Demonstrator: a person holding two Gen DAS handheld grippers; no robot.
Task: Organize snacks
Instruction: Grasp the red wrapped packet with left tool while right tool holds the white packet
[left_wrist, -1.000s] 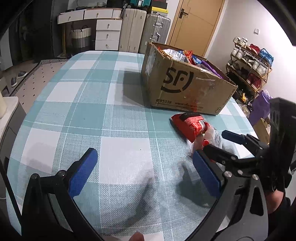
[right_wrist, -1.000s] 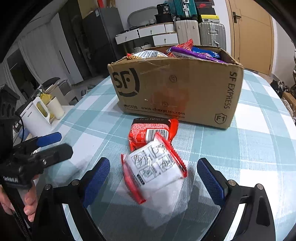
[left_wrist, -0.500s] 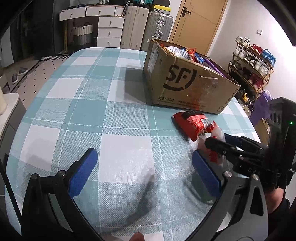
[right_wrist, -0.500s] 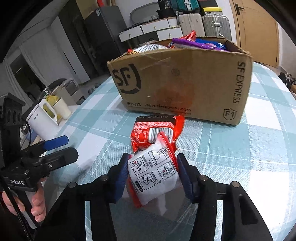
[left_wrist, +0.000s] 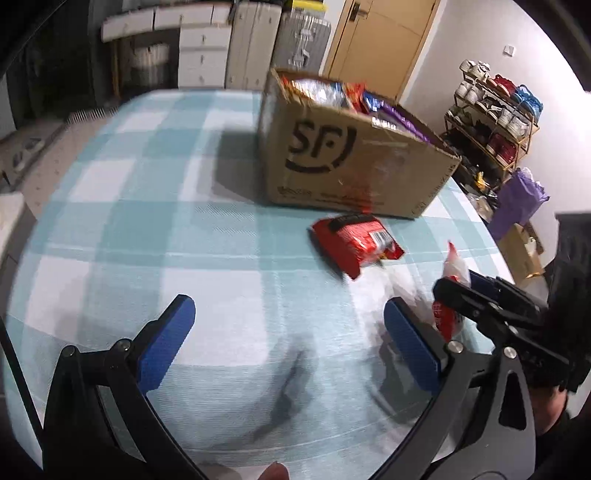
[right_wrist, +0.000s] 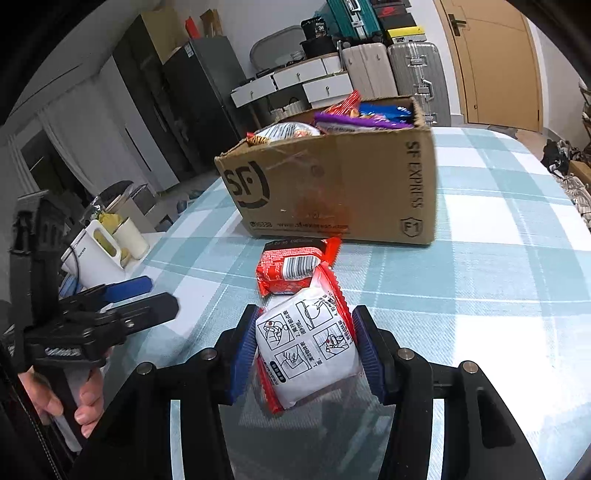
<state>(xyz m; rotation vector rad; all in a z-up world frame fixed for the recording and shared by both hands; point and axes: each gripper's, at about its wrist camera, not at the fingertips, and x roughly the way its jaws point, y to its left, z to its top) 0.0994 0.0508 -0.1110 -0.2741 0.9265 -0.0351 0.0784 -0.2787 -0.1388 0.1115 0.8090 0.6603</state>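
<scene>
My right gripper (right_wrist: 308, 341) is shut on a white and red snack packet (right_wrist: 310, 343) and holds it just above the table; the packet also shows in the left wrist view (left_wrist: 448, 291), held at the right. A second red snack packet (right_wrist: 295, 269) lies on the table just beyond it, also in the left wrist view (left_wrist: 356, 242). A cardboard SF box (right_wrist: 332, 192) full of snacks stands behind, also in the left wrist view (left_wrist: 354, 166). My left gripper (left_wrist: 288, 336) is open and empty over the table, left of the packets; it also shows in the right wrist view (right_wrist: 144, 299).
The table has a teal and white checked cloth (left_wrist: 147, 221). A white kettle and cups (right_wrist: 99, 251) stand on a side surface to the left. A shoe rack (left_wrist: 495, 122) and a purple bag (left_wrist: 517, 199) stand beyond the table's right edge.
My right gripper closed on the white and red packet and lifted it slightly off the other red packet. My left gripper stayed open and shifted a little.
</scene>
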